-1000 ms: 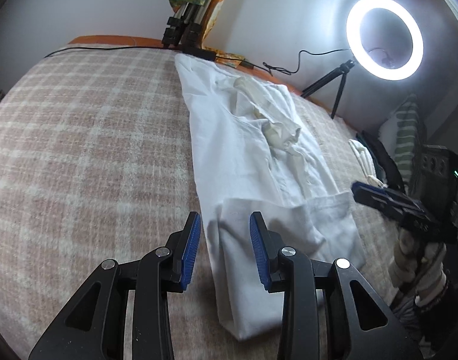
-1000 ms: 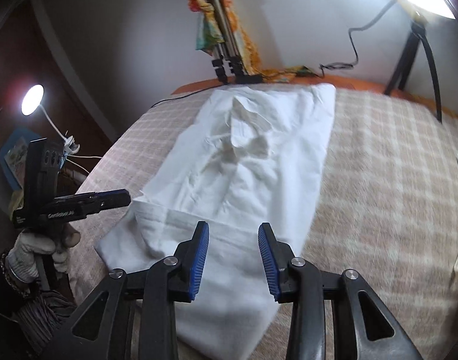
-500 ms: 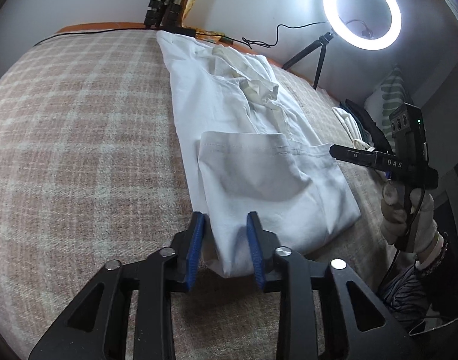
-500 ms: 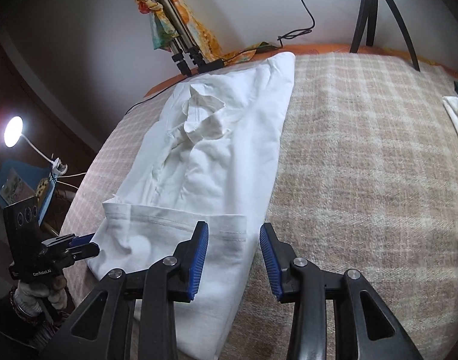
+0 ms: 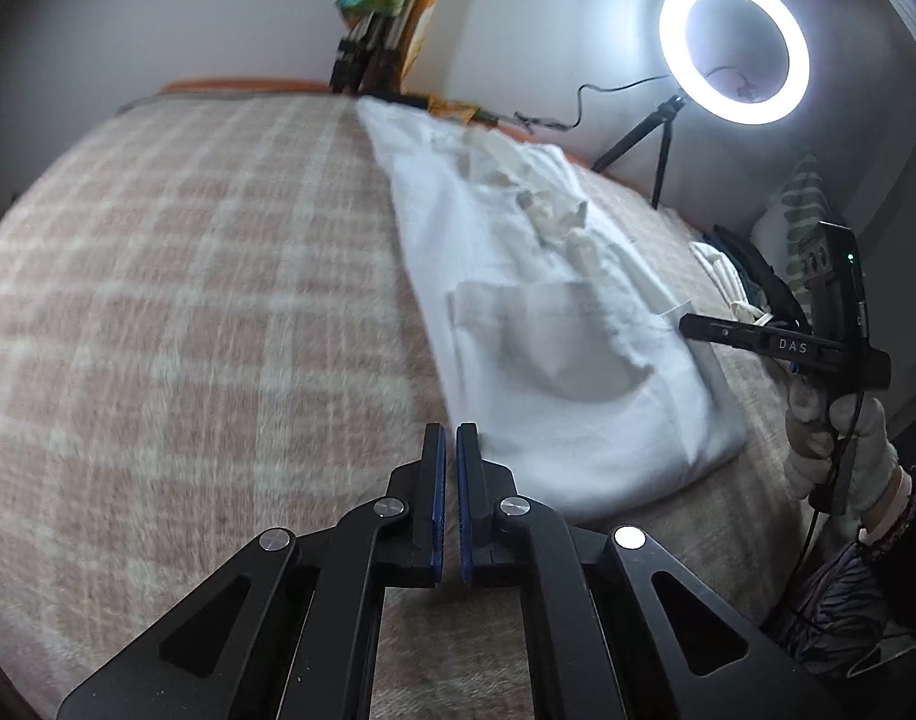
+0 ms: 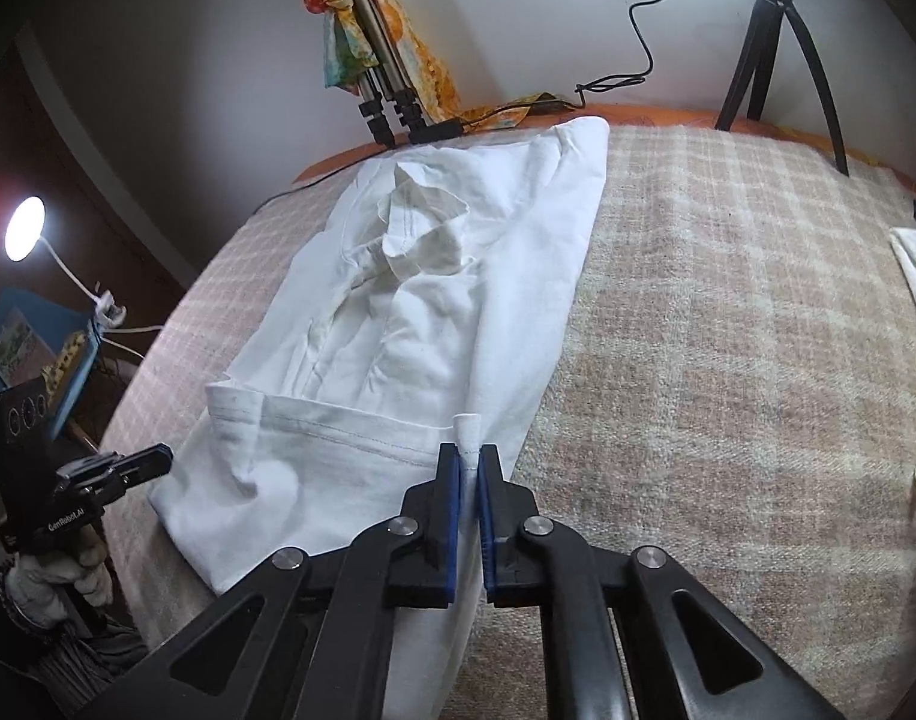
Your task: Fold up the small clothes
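You work over a bed covered by a pink-and-cream plaid blanket (image 6: pixel 727 312), with a lit ring light (image 5: pixel 735 47) on a small tripod at two o'clock in your left view and a camera tripod (image 6: pixel 374 54) draped in patterned cloth against the far wall at twelve. A small desk lamp (image 6: pixel 23 227) glows at nine o'clock in your right view. The white shirt (image 6: pixel 434 288) lies lengthwise on the blanket, collar rumpled toward the far wall, its near hem folded back over the body so the stitched edge runs across. Your right gripper (image 6: pixel 468 468) pinches a small raised tuck of that hem's corner between its blue pads, the cloth poking up past the tips. Your left gripper (image 5: pixel 447 438) has its fingers pressed almost together with a thin gap, tips just at the shirt's near left corner at one o'clock; whether any cloth is caught there you cannot tell.
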A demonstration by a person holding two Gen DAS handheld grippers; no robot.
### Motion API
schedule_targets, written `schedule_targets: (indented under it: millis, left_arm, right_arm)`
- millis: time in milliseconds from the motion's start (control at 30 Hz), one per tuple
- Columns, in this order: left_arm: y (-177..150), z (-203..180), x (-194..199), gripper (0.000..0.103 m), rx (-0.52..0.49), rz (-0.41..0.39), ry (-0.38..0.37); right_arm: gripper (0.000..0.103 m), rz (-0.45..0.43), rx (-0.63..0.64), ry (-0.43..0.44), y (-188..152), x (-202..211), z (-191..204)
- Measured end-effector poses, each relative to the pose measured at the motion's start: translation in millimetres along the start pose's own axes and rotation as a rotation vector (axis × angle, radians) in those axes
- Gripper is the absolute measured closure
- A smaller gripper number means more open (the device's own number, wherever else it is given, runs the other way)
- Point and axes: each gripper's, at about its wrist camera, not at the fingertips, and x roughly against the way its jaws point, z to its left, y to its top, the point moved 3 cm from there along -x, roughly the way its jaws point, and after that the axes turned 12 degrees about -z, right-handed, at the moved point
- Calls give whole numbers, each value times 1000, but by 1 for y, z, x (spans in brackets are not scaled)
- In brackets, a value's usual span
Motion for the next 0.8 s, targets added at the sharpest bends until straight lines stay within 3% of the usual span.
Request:
schedule_targets:
  millis: [100,167,267,467,667,800]
  left_arm:
    - [3,5,2,101,38,-21,5]
    - [12,0,5,90,19,-47,-1]
    - [28,-7,2,85,-2,-81,-25]
    - [36,-23,-28,81,-96,-14,-30]
    - [30,-21,-45,81,-95,43,3]
    - [31,-20,-44,79,-97,40,15]
  right_arm:
    - [99,14,-17,2,-1,-3,-2]
    - [95,8,-23,6,1,-1,-3]
    - [94,3,-31,8,1,1,-3]
    - [91,10,-38,17,-1,0,-3]
    - [87,15,-32,19,-1,0,-1]
    - [84,15,-35,19,-1,0,-2]
